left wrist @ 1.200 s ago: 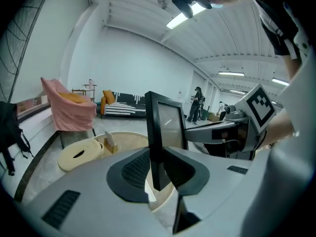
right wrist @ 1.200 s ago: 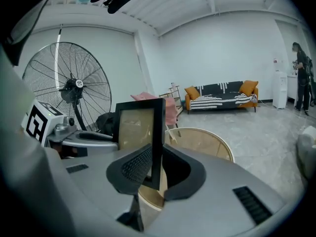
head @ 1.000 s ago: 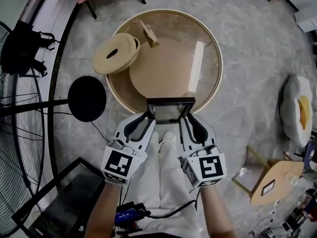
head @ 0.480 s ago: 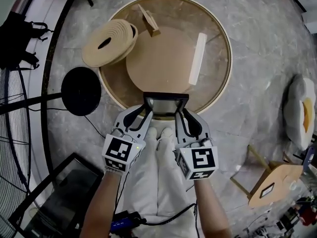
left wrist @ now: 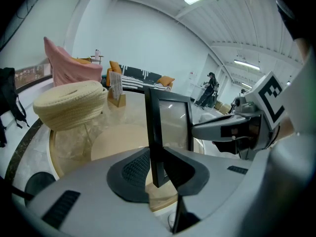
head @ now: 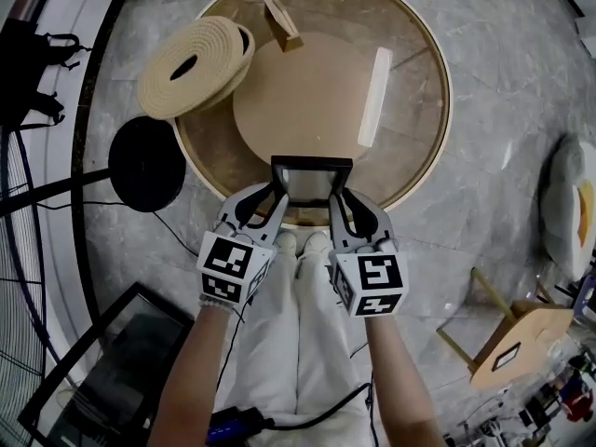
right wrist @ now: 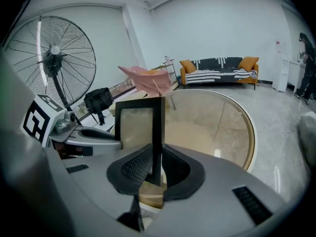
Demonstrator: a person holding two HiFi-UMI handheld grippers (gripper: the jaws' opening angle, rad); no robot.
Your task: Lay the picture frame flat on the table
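Picture frame [head: 312,181] at near edge of round glass tabletop [head: 436,110], held upright btwn both grippers. L gripper [head: 277,196]: jaws clamped on frame's left side bar. R gripper [head: 339,199]: jaws clamped on right side bar, pads pressing both faces. Can't tell if frame's bottom edge touches tabletop. Woven basket [head: 194,66] overhangs far-left edge. Small wooden stand [head: 279,17] at far edge, well apart from frame.
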